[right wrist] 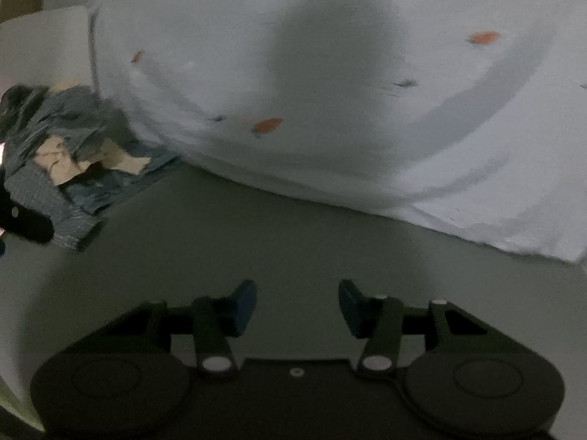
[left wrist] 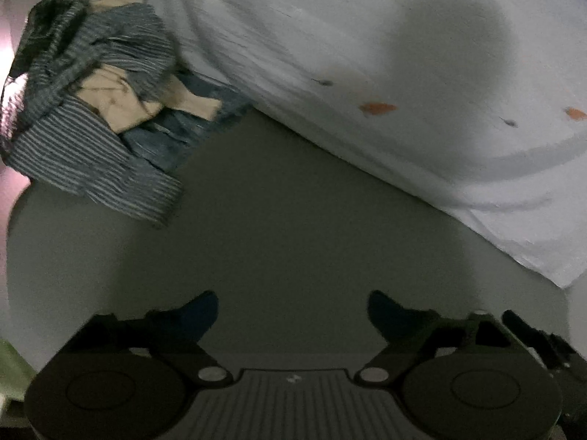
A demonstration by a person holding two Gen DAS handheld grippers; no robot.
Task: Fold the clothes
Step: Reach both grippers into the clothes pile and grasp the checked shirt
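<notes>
A white garment [left wrist: 367, 55] with small orange and dark marks lies spread over the far side of the grey table [left wrist: 275, 220]; the right wrist view shows the same white garment [right wrist: 330, 91] ahead, its near hem running across the picture. My left gripper [left wrist: 293, 311] hovers open above bare table, short of the hem, nothing between its fingers. My right gripper [right wrist: 297, 300] is open too, over bare table in front of the cloth. A round shadow falls on the white fabric in both views.
A heap of clothes sits at the left: a dark striped piece [left wrist: 91, 110], a beige one [left wrist: 121, 102] and blue denim [left wrist: 176, 132]. In the right wrist view the same heap [right wrist: 73, 154] lies far left, with a black object [right wrist: 25, 223] beside it.
</notes>
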